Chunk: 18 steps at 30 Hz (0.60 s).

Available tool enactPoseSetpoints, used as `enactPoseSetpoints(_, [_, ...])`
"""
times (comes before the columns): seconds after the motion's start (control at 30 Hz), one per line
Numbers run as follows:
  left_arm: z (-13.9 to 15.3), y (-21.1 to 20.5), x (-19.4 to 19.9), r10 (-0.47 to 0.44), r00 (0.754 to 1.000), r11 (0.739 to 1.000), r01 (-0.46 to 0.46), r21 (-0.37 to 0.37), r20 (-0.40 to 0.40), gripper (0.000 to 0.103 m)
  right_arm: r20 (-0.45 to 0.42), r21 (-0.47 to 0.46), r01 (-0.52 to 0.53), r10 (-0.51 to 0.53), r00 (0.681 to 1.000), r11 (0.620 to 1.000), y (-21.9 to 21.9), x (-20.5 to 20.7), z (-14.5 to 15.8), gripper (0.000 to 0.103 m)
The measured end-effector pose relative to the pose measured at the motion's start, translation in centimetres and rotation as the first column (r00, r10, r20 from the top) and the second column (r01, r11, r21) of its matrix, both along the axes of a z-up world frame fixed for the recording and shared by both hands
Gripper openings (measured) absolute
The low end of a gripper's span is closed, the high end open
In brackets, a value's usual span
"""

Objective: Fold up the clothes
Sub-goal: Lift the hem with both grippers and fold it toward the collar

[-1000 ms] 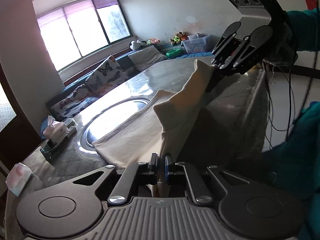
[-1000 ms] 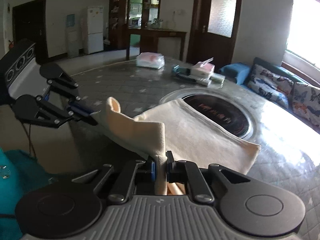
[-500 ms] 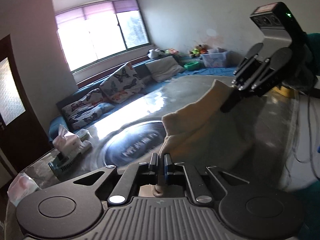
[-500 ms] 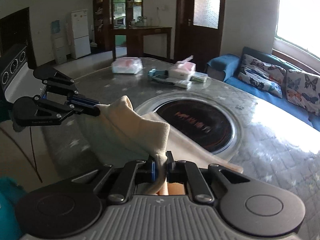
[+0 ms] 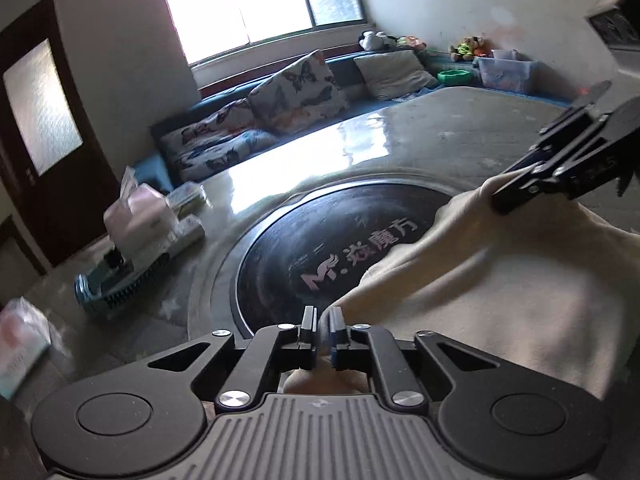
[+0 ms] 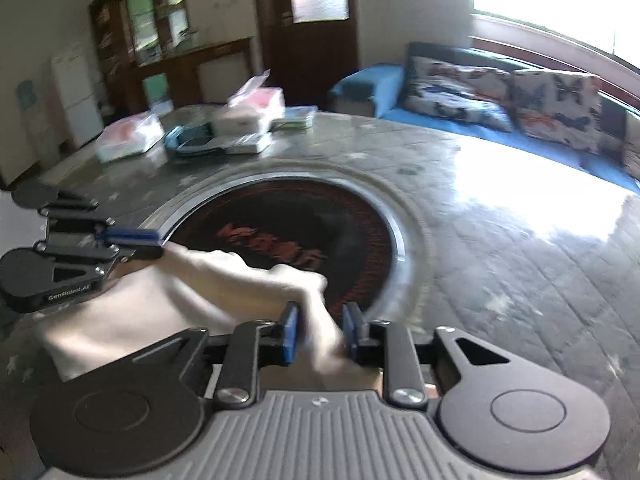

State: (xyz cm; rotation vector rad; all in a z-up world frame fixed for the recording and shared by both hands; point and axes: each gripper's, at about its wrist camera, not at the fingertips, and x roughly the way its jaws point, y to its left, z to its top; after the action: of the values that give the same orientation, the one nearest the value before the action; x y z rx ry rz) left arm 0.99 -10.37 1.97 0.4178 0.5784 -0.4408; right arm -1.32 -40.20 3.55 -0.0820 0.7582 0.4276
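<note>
A cream cloth [image 5: 500, 280] lies folded over on the grey table, its far edge over the black round hob [image 5: 320, 248]. My left gripper [image 5: 322, 322] is shut on the cloth's near corner. In the right wrist view the cloth [image 6: 160, 300] stretches between both grippers. My right gripper [image 6: 320, 332] has its jaws parted, with the cloth's corner loose between them. The left gripper [image 6: 152, 244] shows at the left, the right gripper [image 5: 508, 196] at the right of the left wrist view.
A tissue box on a teal tray [image 5: 132, 256] and a packet [image 5: 20, 340] sit at the table's left. Boxes and packets [image 6: 240, 124] stand at the far side. A sofa with butterfly cushions [image 6: 500, 96] runs beyond the table.
Both grippers carried the cloth's edge forward and down over the hob, folding it over. My right gripper's jaws have opened from shut on the cloth.
</note>
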Motion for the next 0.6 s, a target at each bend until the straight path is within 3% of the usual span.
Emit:
enactPoseSetpoints(0.17, [1.0,1.1,-0.5,0.069,0.998,0.997,-0.068,-0.045,0.006,0.009,0.061,-0.018,0.074,-0.072,0.996,0.997,-2.1,-3.1,0.9,0.024])
enactPoseSetpoints(0.37, [3.1,0.1,-3.5,0.043,0.999,0.992,-0.043,-0.120,-0.007,0.010,0.158,-0.018,0.130,-0.126,0.979,0.991,-2.1,-6.0,1.5,0.024])
enactPoseSetpoints(0.6, [1.8,-1.3,-6.0,0.014,0.999,0.994,-0.019,-0.109,-0.048,0.014,0.046,0.029,0.141,-0.142,0.989,0.990,-1.8,-5.6,-0.7,0.024])
